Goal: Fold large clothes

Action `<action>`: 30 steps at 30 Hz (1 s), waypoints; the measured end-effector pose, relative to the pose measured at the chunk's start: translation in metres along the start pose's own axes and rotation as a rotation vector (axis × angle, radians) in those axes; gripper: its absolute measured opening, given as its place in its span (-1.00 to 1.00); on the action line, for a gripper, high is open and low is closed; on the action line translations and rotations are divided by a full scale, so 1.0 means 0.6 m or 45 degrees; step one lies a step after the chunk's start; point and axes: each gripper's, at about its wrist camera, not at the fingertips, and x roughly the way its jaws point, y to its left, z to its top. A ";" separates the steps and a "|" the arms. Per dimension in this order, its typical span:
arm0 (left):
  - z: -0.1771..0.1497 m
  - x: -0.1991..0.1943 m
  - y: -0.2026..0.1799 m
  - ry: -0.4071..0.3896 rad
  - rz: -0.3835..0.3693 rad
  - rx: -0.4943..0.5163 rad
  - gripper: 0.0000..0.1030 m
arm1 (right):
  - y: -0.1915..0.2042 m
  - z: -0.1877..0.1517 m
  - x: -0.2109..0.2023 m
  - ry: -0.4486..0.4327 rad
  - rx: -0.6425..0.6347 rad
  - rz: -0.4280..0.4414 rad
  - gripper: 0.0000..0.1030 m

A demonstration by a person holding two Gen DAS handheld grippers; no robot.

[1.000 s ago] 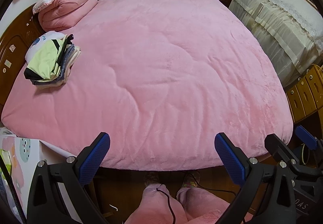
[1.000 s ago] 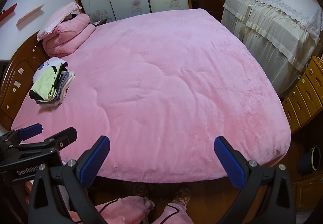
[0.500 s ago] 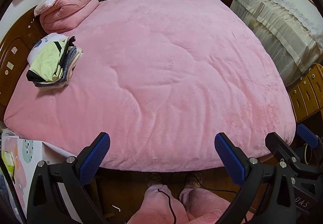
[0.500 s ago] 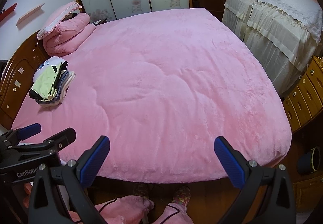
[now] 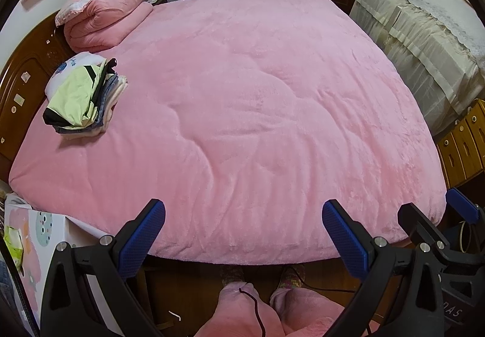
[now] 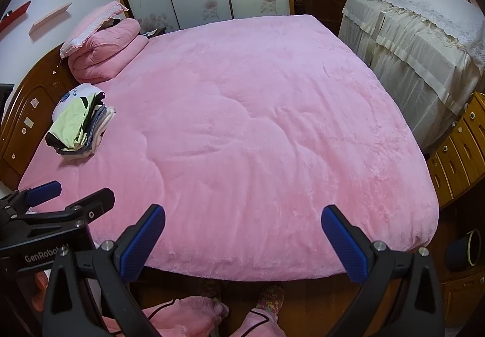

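A stack of folded clothes [image 5: 81, 100], light green on top with black trim, lies at the left side of the pink bed [image 5: 257, 112]; it also shows in the right wrist view [image 6: 78, 127]. My left gripper [image 5: 244, 234] is open and empty, held above the bed's near edge. My right gripper [image 6: 242, 234] is open and empty, beside it. The right gripper shows at the right edge of the left wrist view [image 5: 439, 234], and the left gripper at the left edge of the right wrist view [image 6: 54, 209]. No unfolded garment lies on the bed.
A rolled pink quilt and pillow [image 5: 103, 18] sit at the head by the wooden headboard [image 5: 21, 85]. A cloth-covered cabinet [image 5: 424, 42] and wooden drawers [image 5: 463, 143] stand right. A printed box [image 5: 30, 246] stands lower left. The person's legs [image 5: 251, 306] are below.
Both views have drifted slightly; the bed and clothes stack sit a little lower and to the right in the left wrist view. Both grippers stay open and empty.
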 end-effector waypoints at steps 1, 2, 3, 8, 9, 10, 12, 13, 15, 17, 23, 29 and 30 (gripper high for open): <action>0.001 0.001 0.000 0.001 0.001 0.001 0.99 | 0.000 0.000 0.000 0.001 0.000 0.002 1.00; 0.001 0.002 0.000 0.003 0.001 0.001 0.99 | -0.002 0.001 0.001 0.004 -0.001 0.004 1.00; 0.001 0.002 -0.001 0.004 0.000 0.002 0.99 | -0.006 0.004 0.004 0.007 -0.002 0.008 1.00; 0.006 0.004 -0.005 0.010 0.015 -0.001 0.99 | -0.016 0.010 0.012 0.022 0.001 0.021 1.00; 0.006 0.005 -0.006 0.012 0.016 -0.002 0.99 | -0.018 0.011 0.013 0.024 -0.001 0.023 1.00; 0.007 0.006 -0.008 0.014 0.018 -0.002 0.99 | -0.021 0.012 0.014 0.026 -0.003 0.026 1.00; 0.008 0.007 -0.012 0.016 0.026 -0.004 0.99 | -0.025 0.014 0.015 0.029 -0.006 0.029 1.00; 0.009 0.007 -0.016 0.015 0.032 -0.004 0.99 | -0.027 0.015 0.016 0.030 -0.008 0.031 1.00; 0.009 0.007 -0.019 0.011 0.041 0.001 0.99 | -0.031 0.016 0.017 0.032 -0.013 0.032 1.00; 0.008 0.006 -0.021 0.010 0.042 0.001 0.99 | -0.033 0.016 0.016 0.029 -0.012 0.031 1.00; 0.008 0.003 -0.026 0.001 0.055 0.003 0.99 | -0.043 0.018 0.020 0.028 -0.009 0.033 1.00; 0.005 0.002 -0.032 -0.001 0.067 0.007 0.99 | -0.059 0.023 0.025 0.030 -0.014 0.046 1.00; 0.005 0.001 -0.033 -0.001 0.071 0.007 0.99 | -0.059 0.023 0.026 0.031 -0.012 0.045 1.00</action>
